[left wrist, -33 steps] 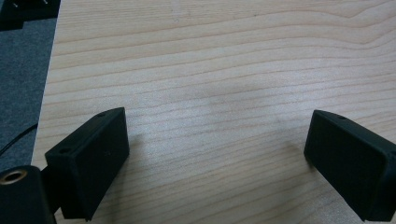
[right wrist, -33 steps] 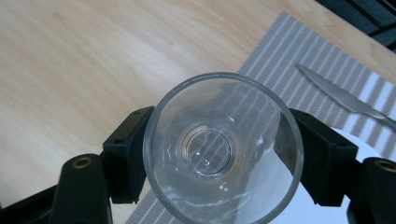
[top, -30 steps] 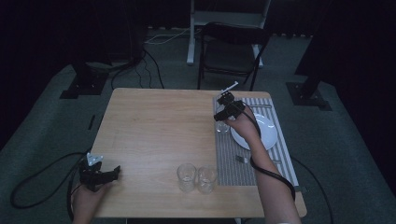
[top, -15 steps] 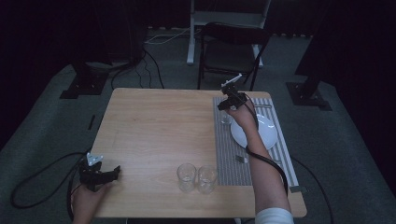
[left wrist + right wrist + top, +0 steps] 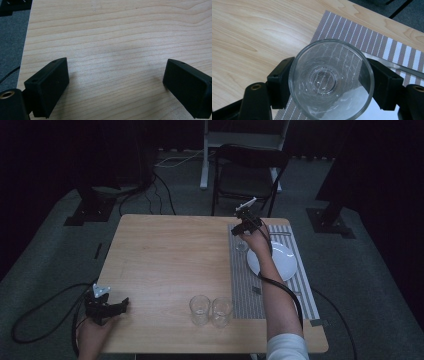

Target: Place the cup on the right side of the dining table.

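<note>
My right gripper [image 5: 244, 228] [image 5: 332, 82] is shut on a clear drinking glass [image 5: 329, 80], one black jaw on each side of its wall. The glass [image 5: 242, 246] hangs upright over the far left part of the striped placemat [image 5: 241, 280] [image 5: 347, 27], next to the white plate [image 5: 274, 261]. My left gripper [image 5: 109, 306] [image 5: 117, 82] rests low over the table's near left corner. Its jaws stand wide apart with only bare wood [image 5: 112, 37] between them.
Two more clear glasses [image 5: 199, 310] [image 5: 221, 312] stand side by side near the table's front edge, just left of the placemat. A metal utensil [image 5: 387, 63] lies on the mat beyond the plate. A black chair [image 5: 247, 170] stands behind the table.
My right hand has carried the glass toward the far end of the placemat and sunk a little. The left hand has stayed where it was.
</note>
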{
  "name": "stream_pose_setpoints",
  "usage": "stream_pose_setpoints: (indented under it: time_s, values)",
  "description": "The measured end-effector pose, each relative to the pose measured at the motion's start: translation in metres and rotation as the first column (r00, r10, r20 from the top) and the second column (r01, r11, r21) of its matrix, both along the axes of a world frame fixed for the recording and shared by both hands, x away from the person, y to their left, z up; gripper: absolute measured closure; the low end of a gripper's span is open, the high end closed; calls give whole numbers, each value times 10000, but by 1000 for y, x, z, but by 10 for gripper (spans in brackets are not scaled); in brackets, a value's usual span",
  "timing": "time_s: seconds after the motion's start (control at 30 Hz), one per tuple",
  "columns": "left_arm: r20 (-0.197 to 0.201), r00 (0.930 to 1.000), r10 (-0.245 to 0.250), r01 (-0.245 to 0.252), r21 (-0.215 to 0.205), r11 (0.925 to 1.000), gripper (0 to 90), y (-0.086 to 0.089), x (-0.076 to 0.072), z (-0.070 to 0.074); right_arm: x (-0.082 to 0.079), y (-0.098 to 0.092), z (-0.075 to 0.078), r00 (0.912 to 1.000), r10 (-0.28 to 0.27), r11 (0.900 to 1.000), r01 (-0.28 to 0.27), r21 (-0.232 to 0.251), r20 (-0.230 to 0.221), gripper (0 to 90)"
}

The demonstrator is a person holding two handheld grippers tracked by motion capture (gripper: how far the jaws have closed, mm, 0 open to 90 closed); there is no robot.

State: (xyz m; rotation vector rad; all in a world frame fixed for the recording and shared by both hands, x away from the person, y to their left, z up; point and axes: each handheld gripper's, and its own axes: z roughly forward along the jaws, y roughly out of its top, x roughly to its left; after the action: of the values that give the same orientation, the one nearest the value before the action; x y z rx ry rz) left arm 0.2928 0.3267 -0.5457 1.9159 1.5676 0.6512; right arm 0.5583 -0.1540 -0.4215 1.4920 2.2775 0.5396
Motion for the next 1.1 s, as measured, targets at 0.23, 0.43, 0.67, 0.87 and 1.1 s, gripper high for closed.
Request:
stream_pose_setpoints:
  time_s: [0.23,0.43,0.67,0.87,1.1]
  values:
    - [1,10000,2,-2,3,10000,70,0,0,0,9,-1,-12,9996,-151,9997,145,-214,-251,283]
    - [-6,10000,49,-49,-3,10000,70,0,0,0,8,-9,-16,9998,-164,9996,167,220,-148,281]
    - [-3,10000,52,-52,-6,10000,70,0,0,0,4,-16,-16,9978,-656,9956,655,667,5,202]
    - [-5,10000,51,-51,-6,10000,70,0,0,0,-2,-19,-16,9975,-708,9959,706,561,23,143]
    - [-2,10000,52,-52,-9,10000,70,0,0,0,-9,-27,-20,9966,-821,9930,817,855,11,143]
